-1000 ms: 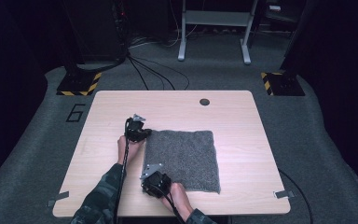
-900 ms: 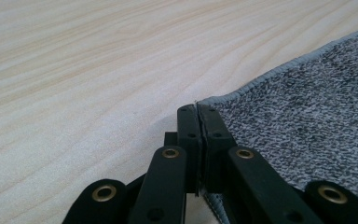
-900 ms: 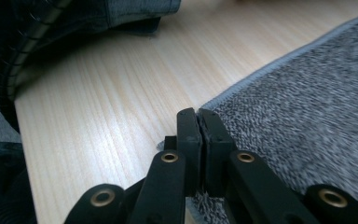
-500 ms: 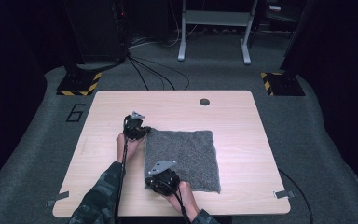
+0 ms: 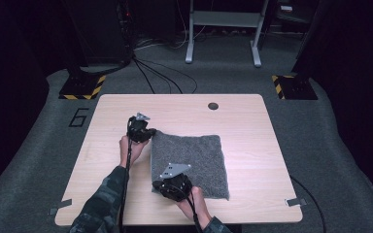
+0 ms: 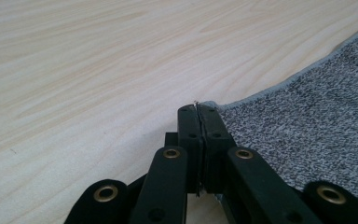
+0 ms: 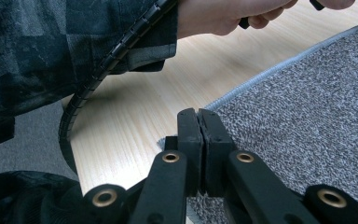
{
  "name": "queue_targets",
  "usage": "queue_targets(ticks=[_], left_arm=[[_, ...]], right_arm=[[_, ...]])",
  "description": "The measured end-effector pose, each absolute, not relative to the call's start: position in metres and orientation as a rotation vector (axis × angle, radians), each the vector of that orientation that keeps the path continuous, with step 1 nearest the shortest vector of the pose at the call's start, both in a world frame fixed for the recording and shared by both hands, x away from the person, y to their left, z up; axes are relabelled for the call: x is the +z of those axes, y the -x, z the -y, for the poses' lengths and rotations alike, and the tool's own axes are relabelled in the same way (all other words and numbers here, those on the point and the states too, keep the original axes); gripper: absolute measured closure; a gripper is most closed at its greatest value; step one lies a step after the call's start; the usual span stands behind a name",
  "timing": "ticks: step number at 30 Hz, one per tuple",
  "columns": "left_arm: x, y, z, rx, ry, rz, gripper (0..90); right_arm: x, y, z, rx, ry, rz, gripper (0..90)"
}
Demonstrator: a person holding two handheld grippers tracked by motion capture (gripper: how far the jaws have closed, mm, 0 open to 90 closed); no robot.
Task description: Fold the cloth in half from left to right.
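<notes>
1. Grey cloth (image 5: 190, 162) lies flat on the worktop (image 5: 252, 121), on the near half, right of centre. Landmark for everything below.
2. Left tongs (image 5: 148, 133) sit at the cloth's far-left corner, jaws pressed together on that corner; in the left gripper view (image 6: 199, 122) a sliver of hem pokes out at the tips. Thin bite.
3. Right tongs (image 5: 161, 185) sit at the cloth's near-left corner, jaws likewise clamped on the corner fabric (image 7: 198, 126). Cloth edge disappears under the jaws, so the depth of grip is hard to judge.
4. Risk: corner slips out on lift. Cause: only the hem is pinched, and the weight of a thick cloth drags on it.
5. Risk: uneven lift. If one hand rises faster, the left edge twists and any fold lands skewed against the cloth's right edge.
6. Risk: the whole cloth slides across the worktop instead of folding. Cause: pulling sideways before the left edge is clear of the wood.
7. Risk: the trailing cable (image 7: 103, 70) near the right tongs snags the sleeve (image 7: 32, 51) or sweeps the cloth's near edge.
</notes>
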State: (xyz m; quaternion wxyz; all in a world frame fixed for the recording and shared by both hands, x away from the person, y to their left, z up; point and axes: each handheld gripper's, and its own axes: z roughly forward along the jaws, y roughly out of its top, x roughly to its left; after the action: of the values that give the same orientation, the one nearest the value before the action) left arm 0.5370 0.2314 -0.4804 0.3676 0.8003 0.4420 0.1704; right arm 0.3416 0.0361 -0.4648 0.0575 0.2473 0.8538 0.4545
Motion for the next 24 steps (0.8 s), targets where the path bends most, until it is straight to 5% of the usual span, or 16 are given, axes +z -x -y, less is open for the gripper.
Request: queue_targets(ticks=[24], left_arm=[[-0.442,-0.536,-0.235,0.526,-2.081,-1.092,88.8]], right_arm=[[-0.44,-0.337,-0.04,1.471,-0.682,-2.521,88.6]])
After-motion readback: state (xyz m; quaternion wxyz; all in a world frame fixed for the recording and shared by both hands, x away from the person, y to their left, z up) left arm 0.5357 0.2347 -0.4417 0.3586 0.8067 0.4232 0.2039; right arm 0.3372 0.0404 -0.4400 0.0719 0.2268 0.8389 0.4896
